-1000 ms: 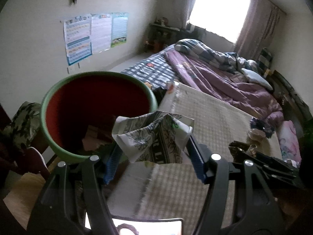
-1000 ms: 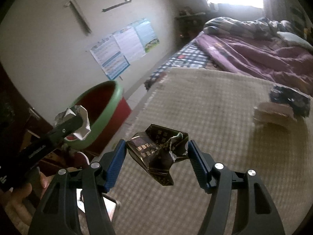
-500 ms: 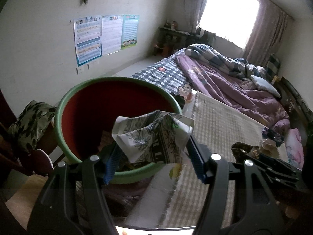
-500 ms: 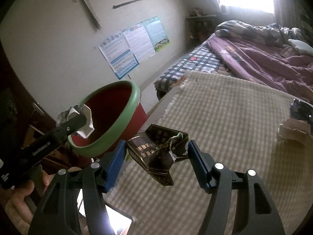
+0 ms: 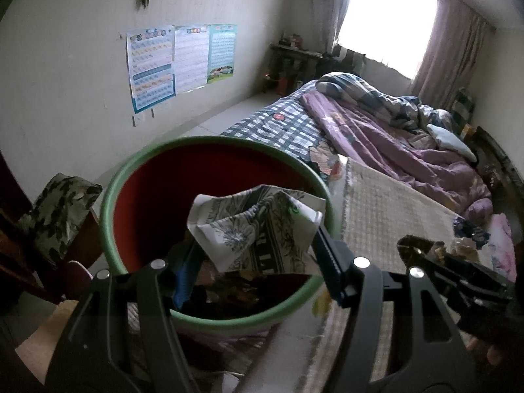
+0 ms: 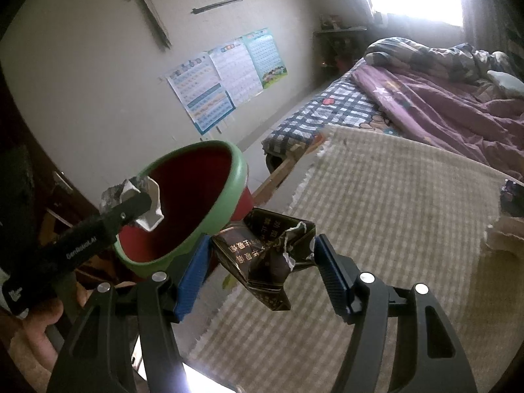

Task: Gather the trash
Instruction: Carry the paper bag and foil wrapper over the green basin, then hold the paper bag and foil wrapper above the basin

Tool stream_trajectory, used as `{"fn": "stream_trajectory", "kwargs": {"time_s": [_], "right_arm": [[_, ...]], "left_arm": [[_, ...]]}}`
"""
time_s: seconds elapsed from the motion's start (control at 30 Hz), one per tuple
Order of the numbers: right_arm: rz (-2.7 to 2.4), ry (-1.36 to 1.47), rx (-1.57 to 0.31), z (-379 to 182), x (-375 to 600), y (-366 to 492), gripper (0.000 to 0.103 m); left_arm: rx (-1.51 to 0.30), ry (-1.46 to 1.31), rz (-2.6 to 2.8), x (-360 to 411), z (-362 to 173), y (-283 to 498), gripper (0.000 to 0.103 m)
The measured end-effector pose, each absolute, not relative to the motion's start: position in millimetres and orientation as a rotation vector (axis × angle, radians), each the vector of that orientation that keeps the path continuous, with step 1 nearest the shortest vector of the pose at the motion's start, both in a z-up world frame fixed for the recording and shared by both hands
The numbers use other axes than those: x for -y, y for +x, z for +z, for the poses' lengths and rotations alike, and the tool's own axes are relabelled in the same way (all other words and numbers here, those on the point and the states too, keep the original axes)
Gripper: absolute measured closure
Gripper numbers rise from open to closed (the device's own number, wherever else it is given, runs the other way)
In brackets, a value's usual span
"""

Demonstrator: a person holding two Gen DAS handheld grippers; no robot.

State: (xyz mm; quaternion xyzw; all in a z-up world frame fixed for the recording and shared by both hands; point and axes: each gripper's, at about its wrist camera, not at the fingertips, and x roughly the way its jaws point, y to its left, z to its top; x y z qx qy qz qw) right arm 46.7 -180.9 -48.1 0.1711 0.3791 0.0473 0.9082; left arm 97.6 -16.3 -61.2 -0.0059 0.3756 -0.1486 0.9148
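On the dark crumpled cigarette pack (image 6: 267, 262) clamped in my right gripper (image 6: 262, 262) I read Chinese characters, upside down and too creased to make out; the left gripper's arm at the left of that view carries white lettering, roughly "GenRobot.AI". My left gripper (image 5: 253, 252) is closed on a crumpled white wrapper (image 5: 255, 226) printed with grey flowers and some blurred letters. Since a second ago the green-rimmed red bin (image 5: 137, 177) has slid from the left toward the middle of the left view, so the wrapper now sits above its mouth; in the right view the bin has grown larger at left centre, and the pack sits just right of its rim, over the edge of the checked mat (image 6: 409, 229). I count two grippers, two held pieces of trash, one bin, three posters (image 5: 180, 62) on the wall, and some scraps at the mat's far right edge.
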Motion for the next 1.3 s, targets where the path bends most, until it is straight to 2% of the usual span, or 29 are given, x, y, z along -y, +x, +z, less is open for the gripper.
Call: {"fn": "stream_trajectory", "kwargs": {"time_s": [0.87,1.3], "right_arm": [[0.221,0.272,-0.726,-28.1,121.9,99.5,0.04],[0.253,0.233,-0.775,-47.0,97.5,126.1,0.04]], "left_arm": [[-0.808,0.01,-0.207,-21.5,-74.3,136.3,0.042],[-0.854,0.013,-0.195,-27.7,-86.7,150.2,0.042]]}}
